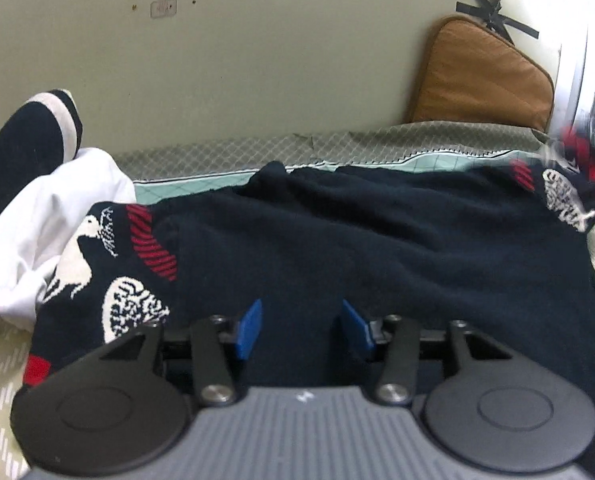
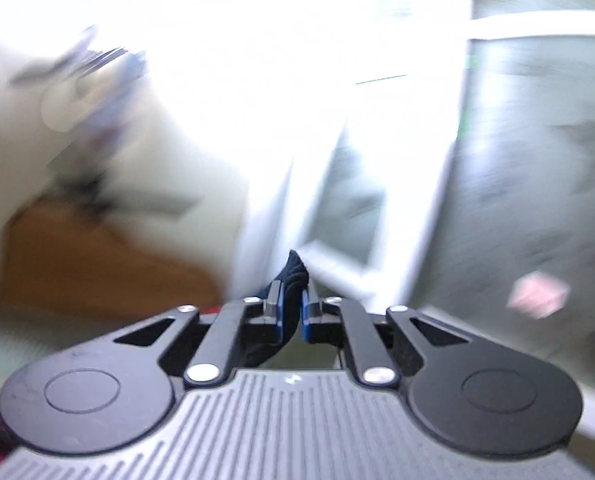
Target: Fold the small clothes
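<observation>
A navy knitted sweater (image 1: 337,232) with white bird motifs and red stripes lies spread across the bed in the left wrist view. My left gripper (image 1: 301,330) sits low over its near edge. A ridge of the navy cloth rises between the blue pads (image 1: 249,328), and the jaws stand apart. The sweater's far right sleeve (image 1: 565,192) is lifted and blurred. In the right wrist view my right gripper (image 2: 291,312) is shut, with a tuft of the navy knit (image 2: 295,270) pinched between its pads. That view is heavily blurred.
A white garment (image 1: 49,216) and a navy piece with a cream band (image 1: 29,136) are heaped at the left. A brown cushion (image 1: 481,80) leans on the wall (image 1: 217,60) at the back right. A patterned bedcover (image 1: 1,360) lies underneath. A bright window frame (image 2: 437,160) fills the right wrist view.
</observation>
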